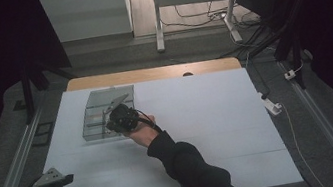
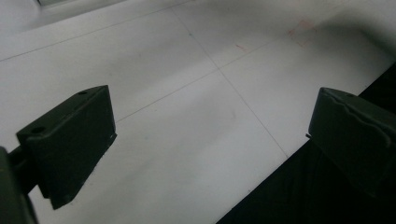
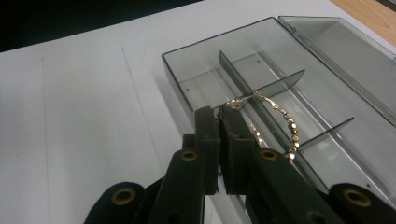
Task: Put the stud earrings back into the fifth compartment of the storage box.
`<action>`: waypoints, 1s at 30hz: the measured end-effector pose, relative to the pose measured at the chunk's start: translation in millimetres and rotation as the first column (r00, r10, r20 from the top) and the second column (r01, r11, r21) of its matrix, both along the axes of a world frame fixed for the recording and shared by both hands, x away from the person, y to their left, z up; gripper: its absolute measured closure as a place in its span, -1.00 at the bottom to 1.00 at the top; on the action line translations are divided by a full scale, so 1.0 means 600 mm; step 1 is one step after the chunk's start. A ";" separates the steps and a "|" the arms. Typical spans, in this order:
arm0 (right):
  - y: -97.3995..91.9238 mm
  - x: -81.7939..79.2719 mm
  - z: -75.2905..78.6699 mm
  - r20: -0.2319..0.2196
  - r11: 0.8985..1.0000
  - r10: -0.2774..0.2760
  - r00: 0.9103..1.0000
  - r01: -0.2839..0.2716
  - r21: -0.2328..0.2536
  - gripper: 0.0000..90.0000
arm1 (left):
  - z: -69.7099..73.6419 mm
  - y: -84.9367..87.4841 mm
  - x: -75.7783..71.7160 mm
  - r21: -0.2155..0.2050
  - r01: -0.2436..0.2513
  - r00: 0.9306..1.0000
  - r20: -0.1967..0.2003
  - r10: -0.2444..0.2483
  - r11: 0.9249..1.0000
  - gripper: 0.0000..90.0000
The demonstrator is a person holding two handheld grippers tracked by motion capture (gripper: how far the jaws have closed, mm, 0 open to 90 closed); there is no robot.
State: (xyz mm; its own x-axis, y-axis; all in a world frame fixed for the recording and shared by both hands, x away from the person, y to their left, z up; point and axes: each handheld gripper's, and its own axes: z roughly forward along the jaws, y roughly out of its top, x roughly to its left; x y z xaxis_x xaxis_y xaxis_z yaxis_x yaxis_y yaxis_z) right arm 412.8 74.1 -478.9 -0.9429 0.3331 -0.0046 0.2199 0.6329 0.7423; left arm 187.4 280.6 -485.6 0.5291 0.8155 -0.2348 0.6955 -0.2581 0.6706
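- The white tabletop (image 1: 209, 117) carries one thing that matters: a smoky clear plastic organizer box (image 3: 196, 77), lid (image 3: 341, 44) swung open and lying flat behind it, standing toward the far left of the sheet.
- Inside, thin dividers (image 3: 261, 88) split the box into several small compartments; those you can see look empty.
- Your right tongs (image 3: 218, 114) are pressed together on a gold bead bracelet (image 3: 285, 122), pinching it at one end so the chain arcs out past the tips and hangs over the long centre divider.
- You seem to be at the placing step: the bracelet is carried, poised above the box and not yet set down.
- The next move calls for picking one compartment, lowering until the dangling beads pool on its floor, then spreading the tongs. Mind the loop; it could well catch on a divider edge or straddle two cells.
- Your left tongs (image 2: 210, 135) rest spread wide at the near left corner of the tabletop, nothing between them.
- The bracelet is fine: small faceted gold beads plus a short stretch of thin links near the pinch.
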 end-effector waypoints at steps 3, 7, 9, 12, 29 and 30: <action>0.007 0.005 -0.003 0.004 1.000 -0.003 1.000 0.003 -0.002 0.92 | 0.000 0.000 0.000 -0.002 0.002 1.000 0.000 -0.002 1.000 -0.98; 0.016 0.010 -0.009 0.003 1.000 -0.008 1.000 0.008 -0.001 0.92 | 0.000 0.001 0.000 -0.002 0.002 1.000 0.000 -0.002 1.000 -0.98; 0.020 0.011 -0.013 0.004 1.000 -0.009 1.000 0.010 -0.008 0.92 | 0.000 0.000 0.000 -0.002 0.003 1.000 0.001 -0.003 1.000 -0.98; 0.023 0.014 -0.020 0.003 1.000 -0.017 1.000 0.017 -0.015 0.92 | 0.000 0.000 0.000 -0.002 0.003 1.000 0.002 -0.003 1.000 -0.98; 0.005 0.010 -0.009 -0.017 0.998 -0.067 0.998 0.067 0.008 0.31 | 0.000 0.000 -0.001 -0.002 0.004 1.000 0.005 -0.004 1.000 -0.98; 0.001 0.008 -0.006 -0.034 0.997 -0.071 0.997 0.071 0.013 0.22 | 0.000 0.000 -0.001 -0.001 0.004 1.000 0.005 -0.004 1.000 -0.98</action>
State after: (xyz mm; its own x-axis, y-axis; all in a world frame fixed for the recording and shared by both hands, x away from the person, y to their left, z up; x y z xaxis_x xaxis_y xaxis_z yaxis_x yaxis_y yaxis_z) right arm 417.8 74.7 -482.3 -0.9164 0.3990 0.0323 0.2892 0.6040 0.7426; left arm 186.8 280.8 -485.4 0.5335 0.8129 -0.2336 0.6914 -0.2600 0.6741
